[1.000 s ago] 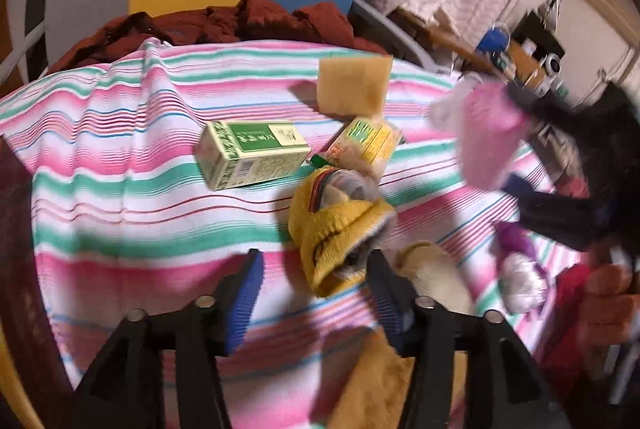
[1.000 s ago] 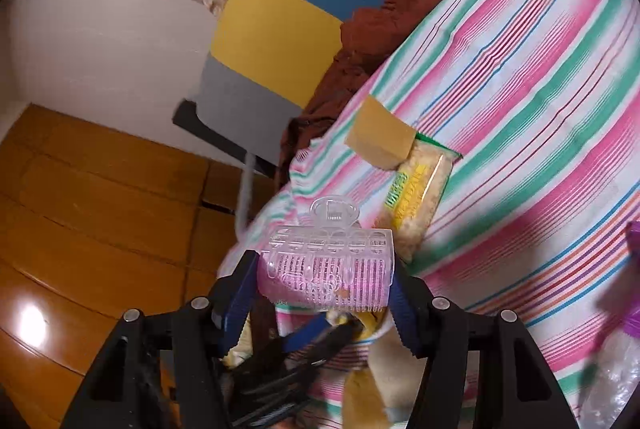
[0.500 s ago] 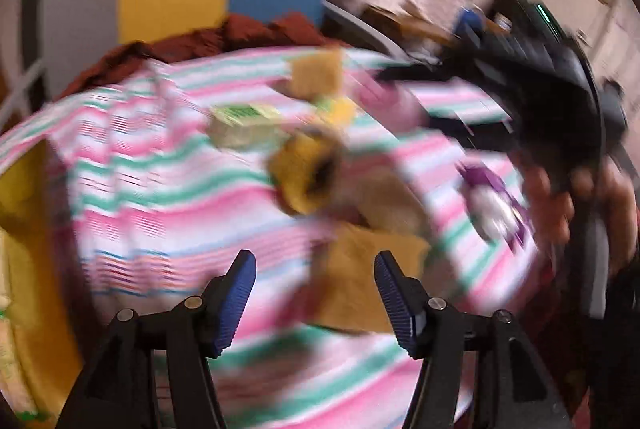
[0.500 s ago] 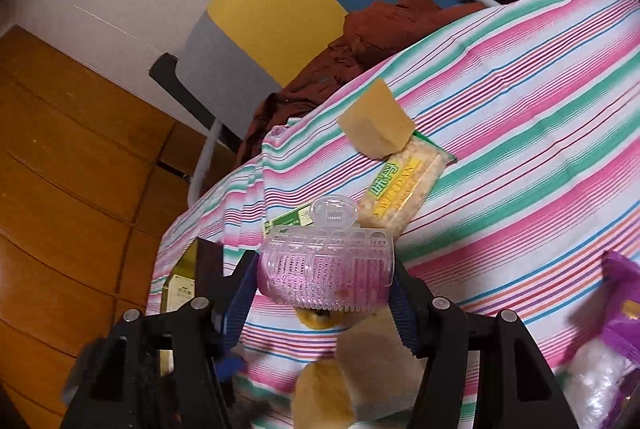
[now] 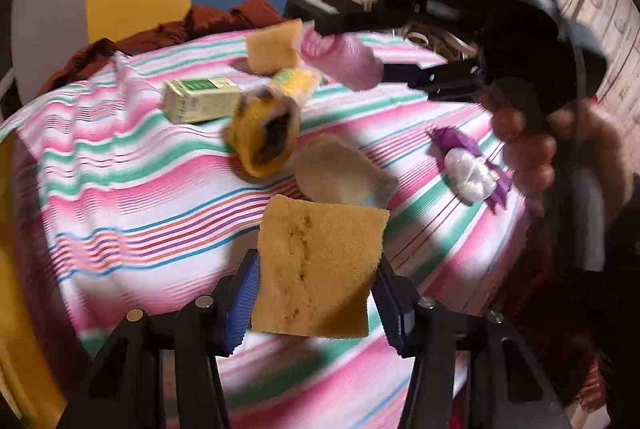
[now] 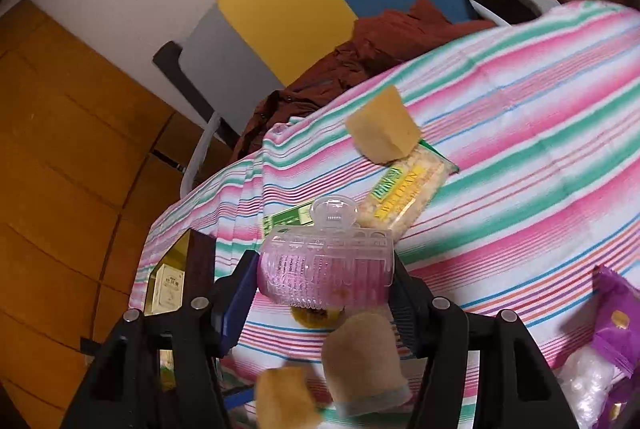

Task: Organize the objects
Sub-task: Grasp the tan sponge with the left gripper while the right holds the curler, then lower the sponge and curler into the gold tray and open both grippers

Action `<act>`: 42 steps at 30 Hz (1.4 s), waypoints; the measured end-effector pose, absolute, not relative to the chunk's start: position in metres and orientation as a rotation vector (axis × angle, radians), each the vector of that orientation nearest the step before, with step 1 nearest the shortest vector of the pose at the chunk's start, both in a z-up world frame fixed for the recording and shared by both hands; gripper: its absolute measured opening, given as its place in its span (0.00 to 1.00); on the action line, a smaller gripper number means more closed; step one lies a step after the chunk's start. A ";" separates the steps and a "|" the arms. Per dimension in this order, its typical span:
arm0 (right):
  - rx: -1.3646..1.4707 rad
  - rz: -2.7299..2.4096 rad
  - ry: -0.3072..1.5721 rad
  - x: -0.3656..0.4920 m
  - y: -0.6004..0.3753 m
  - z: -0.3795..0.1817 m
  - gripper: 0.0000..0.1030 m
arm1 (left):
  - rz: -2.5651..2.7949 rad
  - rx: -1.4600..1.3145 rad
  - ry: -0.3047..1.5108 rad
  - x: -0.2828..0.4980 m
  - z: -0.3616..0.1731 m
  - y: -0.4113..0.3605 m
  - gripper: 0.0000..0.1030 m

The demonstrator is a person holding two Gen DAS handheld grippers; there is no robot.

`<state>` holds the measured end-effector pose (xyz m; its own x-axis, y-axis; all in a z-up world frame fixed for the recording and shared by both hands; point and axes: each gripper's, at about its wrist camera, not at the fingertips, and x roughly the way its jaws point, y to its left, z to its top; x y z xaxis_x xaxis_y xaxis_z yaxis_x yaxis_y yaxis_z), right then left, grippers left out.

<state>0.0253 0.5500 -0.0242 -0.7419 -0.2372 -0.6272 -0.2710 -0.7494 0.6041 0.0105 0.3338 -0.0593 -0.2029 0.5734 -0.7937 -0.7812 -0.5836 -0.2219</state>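
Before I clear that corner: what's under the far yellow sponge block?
The yellow sponge block overlaps one end of a yellow corn snack packet; anything else beneath is covered.

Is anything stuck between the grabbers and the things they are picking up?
No. The left gripper already squeezes the yellow sponge, and the right gripper squeezes the pink hair roller. Nothing sits between.

The yellow snack packet point(image 6: 404, 194) seems to read "WEIPAN"; other print is illegible.
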 end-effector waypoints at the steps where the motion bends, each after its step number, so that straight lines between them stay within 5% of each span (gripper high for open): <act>1: -1.122 2.709 1.092 0.026 0.547 -0.022 0.60 | 1.926 -1.102 0.279 0.014 -0.052 0.326 0.53; 13: -1.161 2.852 0.935 0.033 0.482 0.008 0.60 | 2.127 -0.979 0.128 0.012 0.010 0.233 0.53; 32: -1.450 3.111 0.602 -0.025 0.273 0.021 0.61 | 2.568 -1.117 -0.168 -0.032 -0.003 0.032 0.55; 35: -1.520 3.101 0.558 -0.034 0.248 0.010 0.70 | 2.601 -1.164 -0.175 -0.042 -0.014 0.014 0.58; 37: -1.575 3.086 0.544 -0.037 0.236 0.002 0.83 | 2.618 -1.198 -0.203 -0.045 -0.020 0.006 0.69; 42: -1.625 3.061 0.515 -0.031 0.228 -0.009 0.85 | 2.645 -1.200 -0.264 -0.044 -0.023 -0.005 0.79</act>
<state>-0.0310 0.2283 -0.0091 -0.5190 -0.4413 -0.7321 0.1772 -0.8934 0.4129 -0.0441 -0.0053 -0.0225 -0.6404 0.2762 -0.7166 -0.1290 -0.9585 -0.2541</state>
